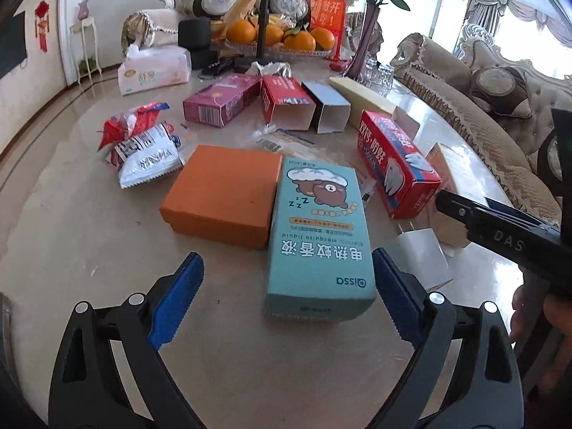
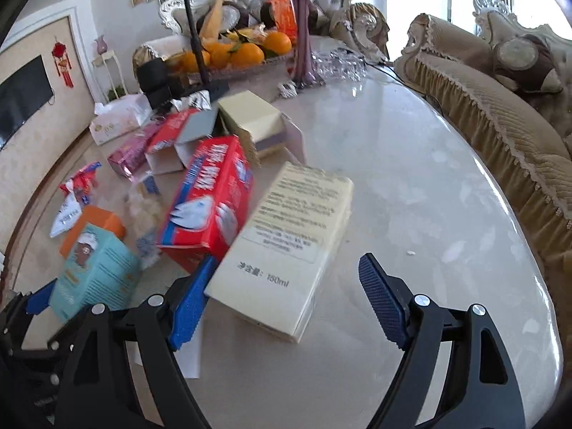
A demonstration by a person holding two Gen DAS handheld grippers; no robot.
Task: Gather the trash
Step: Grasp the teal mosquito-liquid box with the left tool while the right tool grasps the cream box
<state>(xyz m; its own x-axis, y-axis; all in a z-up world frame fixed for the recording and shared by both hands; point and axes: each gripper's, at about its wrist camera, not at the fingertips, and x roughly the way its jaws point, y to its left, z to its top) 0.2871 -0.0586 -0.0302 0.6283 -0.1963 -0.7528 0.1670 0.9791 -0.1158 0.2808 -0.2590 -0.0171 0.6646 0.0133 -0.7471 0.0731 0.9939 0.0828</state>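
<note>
Empty boxes and wrappers litter a marble table (image 2: 411,164). My left gripper (image 1: 287,296) is open, its jaws on either side of the near end of a teal mosquito-liquid box (image 1: 316,236), which also shows in the right wrist view (image 2: 96,268). An orange box (image 1: 221,193) lies just left of it. My right gripper (image 2: 286,296) is open around the near end of a cream box (image 2: 286,239), not closed on it. A red toothpaste box (image 2: 211,200) lies beside the cream box; it also shows in the left wrist view (image 1: 397,164).
Farther back lie a pink box (image 1: 221,102), open red (image 1: 286,102) and grey (image 1: 329,107) cartons, snack wrappers (image 1: 143,146) and a white charger (image 1: 422,254). A tissue pack (image 1: 153,68), fruit tray (image 1: 282,39) and purple vase (image 1: 364,43) stand behind. Sofas ring the table.
</note>
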